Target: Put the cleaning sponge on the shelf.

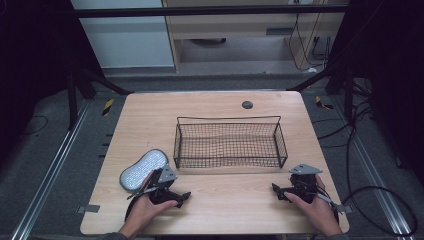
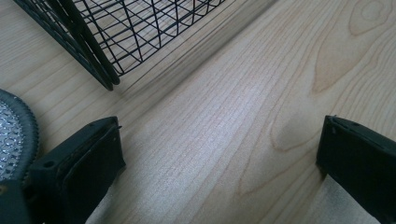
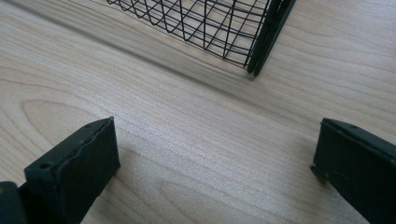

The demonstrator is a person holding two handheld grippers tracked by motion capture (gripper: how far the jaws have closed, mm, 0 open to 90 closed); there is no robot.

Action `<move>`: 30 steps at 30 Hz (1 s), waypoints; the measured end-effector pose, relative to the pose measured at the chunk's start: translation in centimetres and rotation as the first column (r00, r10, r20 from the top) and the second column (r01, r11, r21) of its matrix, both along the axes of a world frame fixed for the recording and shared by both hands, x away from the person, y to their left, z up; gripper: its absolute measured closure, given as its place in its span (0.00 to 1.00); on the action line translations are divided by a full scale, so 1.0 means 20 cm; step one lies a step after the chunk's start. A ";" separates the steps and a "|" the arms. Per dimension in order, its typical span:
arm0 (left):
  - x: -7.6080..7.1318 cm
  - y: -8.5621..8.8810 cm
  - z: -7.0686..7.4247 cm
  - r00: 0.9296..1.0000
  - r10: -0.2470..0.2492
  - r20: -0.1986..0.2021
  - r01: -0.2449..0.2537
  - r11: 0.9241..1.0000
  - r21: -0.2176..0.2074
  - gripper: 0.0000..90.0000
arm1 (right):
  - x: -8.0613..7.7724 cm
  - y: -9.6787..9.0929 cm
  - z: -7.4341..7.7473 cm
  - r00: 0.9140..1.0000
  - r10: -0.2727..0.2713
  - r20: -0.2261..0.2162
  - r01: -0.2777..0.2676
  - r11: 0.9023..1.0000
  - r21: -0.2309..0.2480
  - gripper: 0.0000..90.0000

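A black wire basket [image 1: 228,119] stands empty in the middle of the wooden table [image 1: 230,200]. A grey oval pouch with a glittery top [image 1: 143,169] lies to the basket's left. My left gripper [image 1: 176,186] rests low on the table right beside the pouch, near the basket's front left corner. In the left gripper view, the left gripper [image 2: 219,140] stands open over bare wood, with the pouch's edge [image 2: 11,135] at the far left and the basket corner [image 2: 105,70] ahead. My right gripper [image 1: 285,182] sits by the basket's front right corner, and the right gripper [image 3: 215,140] is open and empty, with the basket [image 3: 259,51] ahead of it.
A small dark round cap [image 1: 247,104] is set into the table behind the basket. Cables trail over the floor at the right. A metal frame and cabinets stand beyond the table's far edge.
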State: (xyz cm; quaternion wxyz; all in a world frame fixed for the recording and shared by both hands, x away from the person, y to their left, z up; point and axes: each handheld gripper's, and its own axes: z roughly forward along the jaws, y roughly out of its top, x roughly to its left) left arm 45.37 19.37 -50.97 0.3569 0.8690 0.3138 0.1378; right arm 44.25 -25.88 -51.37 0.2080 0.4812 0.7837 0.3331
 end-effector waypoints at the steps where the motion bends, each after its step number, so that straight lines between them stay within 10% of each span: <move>1: 0.00 0.00 0.00 1.000 -0.005 0.000 0.005 1.000 0.000 0.00 | 0.00 0.00 0.00 1.000 -0.001 0.000 0.001 1.000 0.000 0.00; 16: -0.05 0.06 0.22 0.997 0.017 0.076 -0.018 1.000 0.014 0.06 | 0.00 0.00 0.00 1.000 0.001 0.004 -0.001 1.000 -0.005 0.00; 23: 0.07 0.13 0.36 0.995 0.075 0.063 -0.085 0.983 0.166 0.07 | 0.01 0.00 0.00 1.000 -0.001 0.002 0.001 1.000 -0.002 0.00; 30: 0.11 0.19 0.48 0.995 0.085 0.049 -0.093 0.975 0.202 0.03 | 0.01 0.00 0.00 1.000 -0.002 -0.010 0.003 1.000 0.011 0.00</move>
